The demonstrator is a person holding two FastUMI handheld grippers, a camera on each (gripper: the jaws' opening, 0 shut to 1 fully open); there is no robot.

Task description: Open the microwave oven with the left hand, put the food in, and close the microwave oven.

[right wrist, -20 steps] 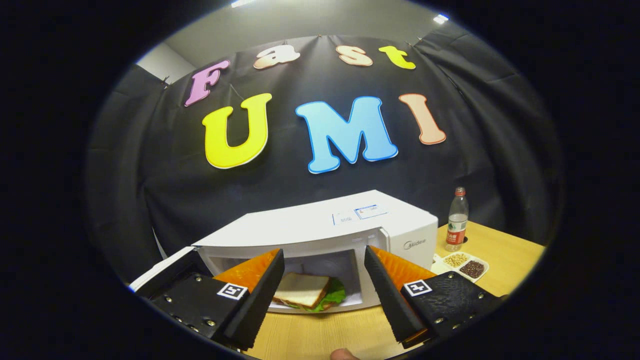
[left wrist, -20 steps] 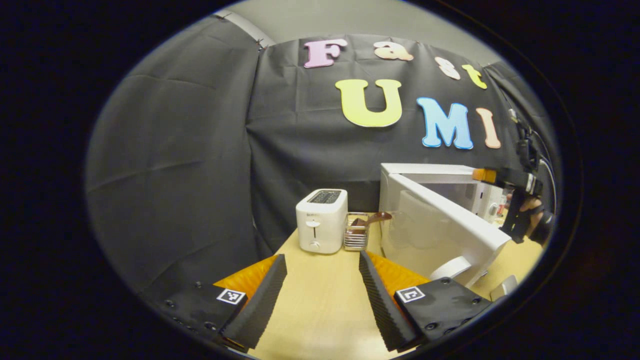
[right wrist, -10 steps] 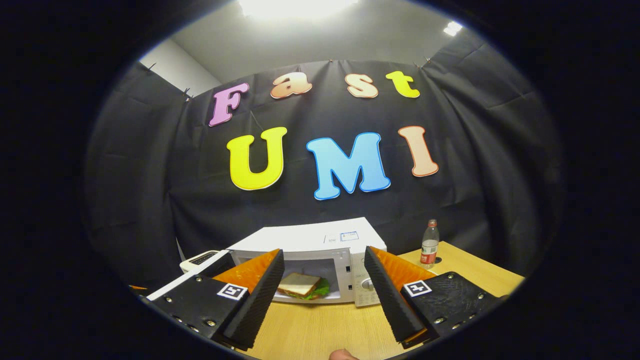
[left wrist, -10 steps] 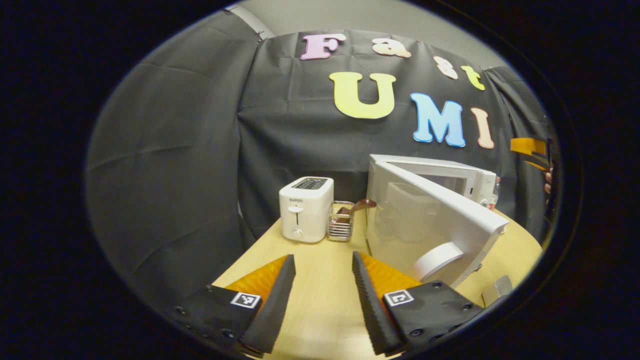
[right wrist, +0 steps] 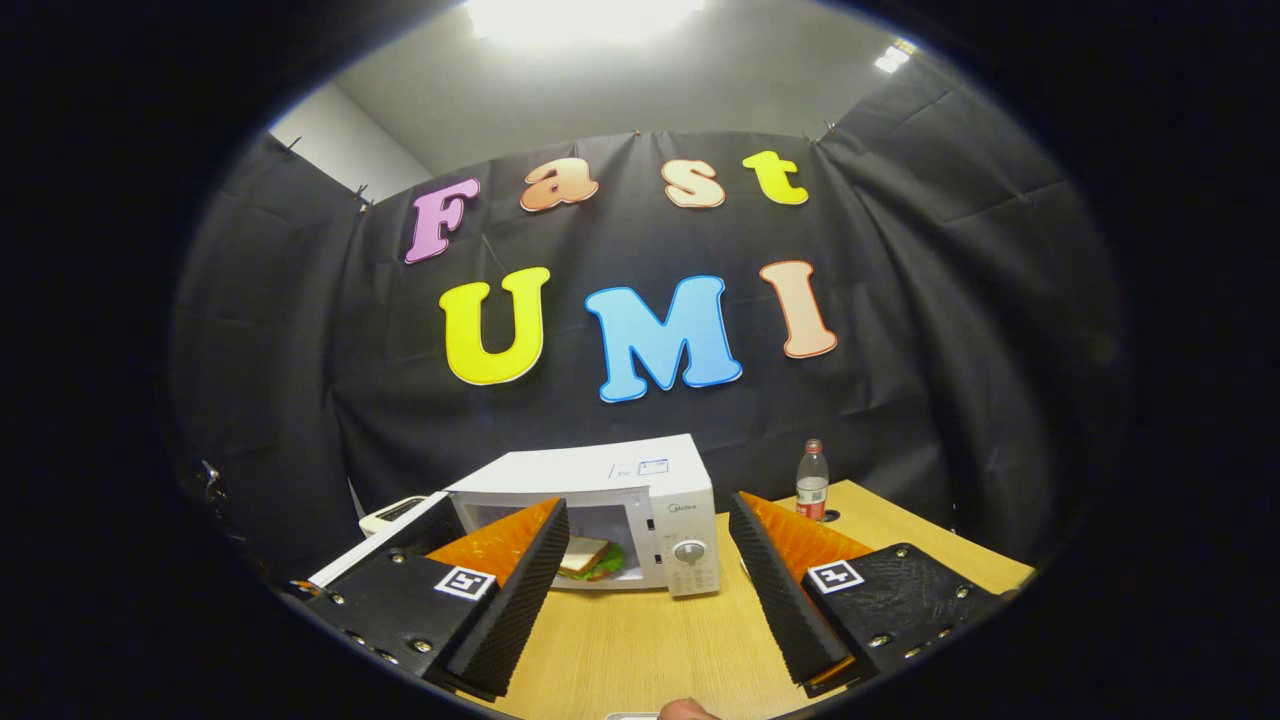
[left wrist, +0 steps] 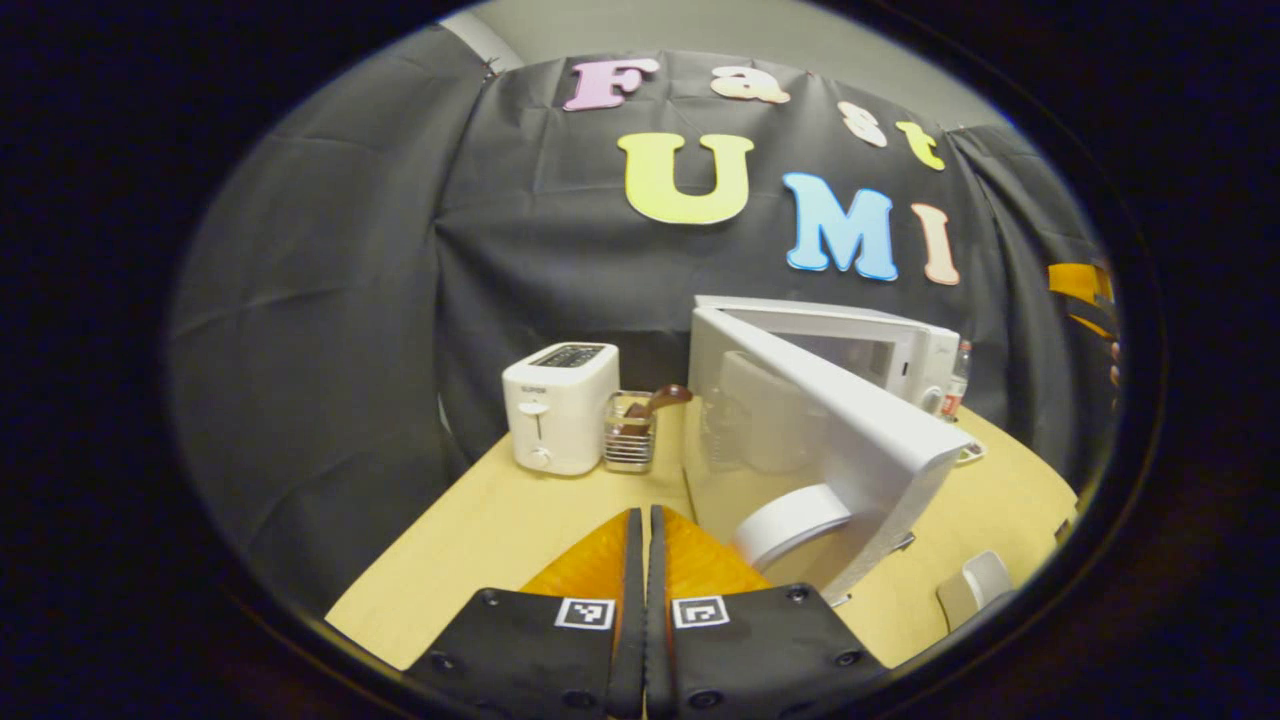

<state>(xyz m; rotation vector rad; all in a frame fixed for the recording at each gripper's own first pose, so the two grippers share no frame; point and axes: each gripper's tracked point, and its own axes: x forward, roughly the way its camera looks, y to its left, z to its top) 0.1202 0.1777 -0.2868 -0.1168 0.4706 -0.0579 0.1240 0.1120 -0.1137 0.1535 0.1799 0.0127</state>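
Closing since a second ago, the left gripper (left wrist: 646,560) grips nothing; right gripper (right wrist: 648,570) gapes, sandwich (right wrist: 588,558) inside; rigid door (left wrist: 800,440) probably swings lightly, pushed near its free edge

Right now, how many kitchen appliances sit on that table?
2: a toaster at the table's back left, and a microwave oven to its right, door open; others may be hidden.

Black cloth (right wrist: 950,330) hangs in folds as the booth's wall on the far side and both flanks. Above it shows a pale ceiling (right wrist: 640,90) with a bright light (right wrist: 580,15). A light wooden bench (left wrist: 480,530) stands near
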